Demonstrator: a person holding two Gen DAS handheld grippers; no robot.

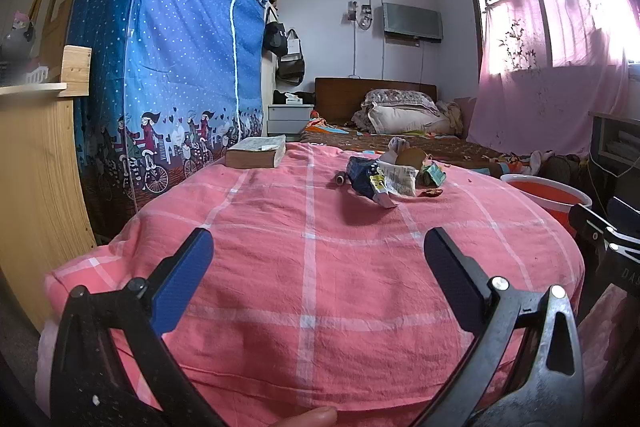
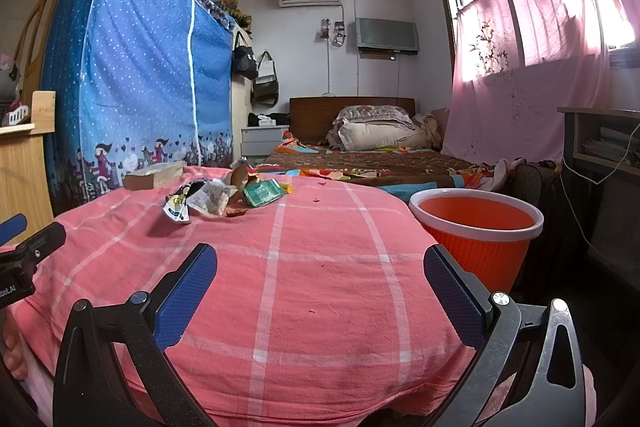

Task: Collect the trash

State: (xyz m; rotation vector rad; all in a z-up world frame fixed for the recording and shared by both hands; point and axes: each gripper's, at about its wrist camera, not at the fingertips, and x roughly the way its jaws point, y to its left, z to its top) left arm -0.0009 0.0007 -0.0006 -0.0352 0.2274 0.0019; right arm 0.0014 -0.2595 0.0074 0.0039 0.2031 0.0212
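A small heap of trash lies on the far part of a pink checked cloth (image 1: 320, 267): a dark blue wrapper (image 1: 362, 175), a white printed wrapper (image 1: 400, 179), a green packet (image 1: 432, 175) and a brown shell-like piece (image 1: 410, 157). In the right wrist view the white wrapper (image 2: 208, 201) and green packet (image 2: 264, 193) lie at the left middle. An orange bin (image 2: 476, 227) with a white rim stands right of the cloth (image 2: 320, 267); its rim also shows in the left wrist view (image 1: 548, 193). My left gripper (image 1: 318, 259) and right gripper (image 2: 320, 267) are both open, empty, near the front edge.
A thick book (image 1: 256, 151) lies at the cloth's far left. A blue dotted curtain (image 1: 168, 47) hangs at the left beside a wooden frame (image 1: 36, 187). A bed with pillows (image 2: 376, 135) is behind, a pink curtain (image 2: 520, 75) and a desk (image 2: 600, 139) at the right.
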